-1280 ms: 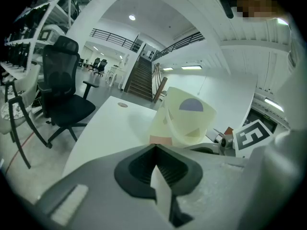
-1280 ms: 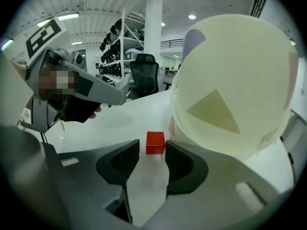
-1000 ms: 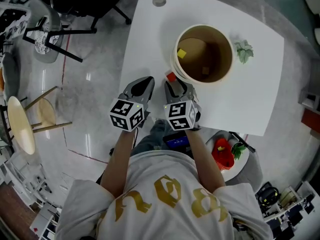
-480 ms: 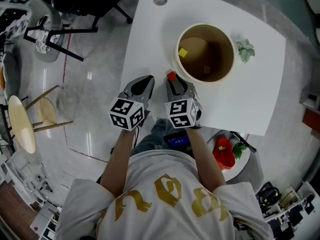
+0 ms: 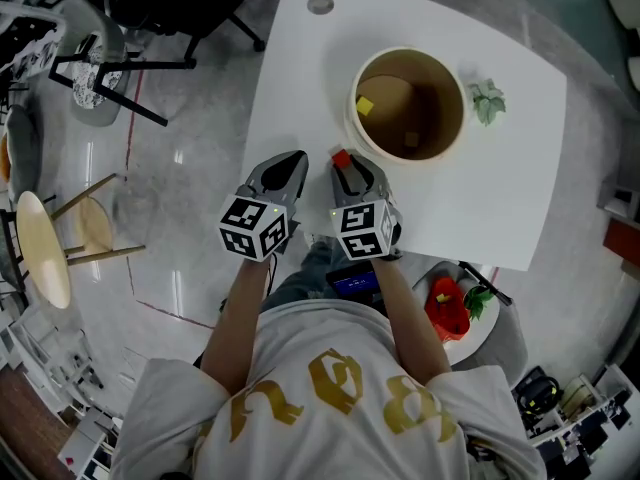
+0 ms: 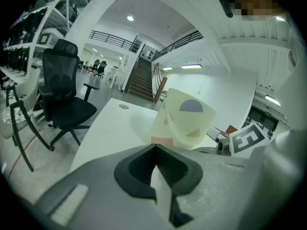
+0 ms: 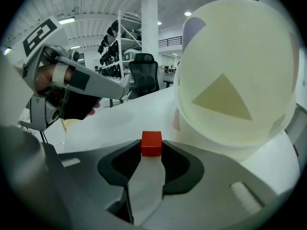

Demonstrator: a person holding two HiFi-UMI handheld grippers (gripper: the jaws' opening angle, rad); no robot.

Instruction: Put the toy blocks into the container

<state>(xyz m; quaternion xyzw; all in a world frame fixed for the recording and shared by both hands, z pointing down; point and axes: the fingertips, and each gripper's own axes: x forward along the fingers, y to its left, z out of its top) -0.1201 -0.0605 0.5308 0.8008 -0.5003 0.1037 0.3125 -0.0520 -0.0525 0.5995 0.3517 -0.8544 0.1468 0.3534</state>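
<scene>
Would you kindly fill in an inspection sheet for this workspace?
Surface: white table, no spills seen.
Job's things: cream round container holds a small yellow block and a small brown block; small red cube outside, beside it.
Clutter: green crumpled item, grey disc.
Grippers: left gripper jaws together, empty; right gripper jaws on the small red cube, just eased open slightly.
Cables: nothing seen.
Surroundings: black office chair, wooden stools.

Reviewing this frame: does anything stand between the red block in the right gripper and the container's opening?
Only the container's own wall. The red block, between the right gripper's jaws, which have just opened slightly, sits beside it below the rim. The opening is uncovered, and the left gripper stands aside.
</scene>
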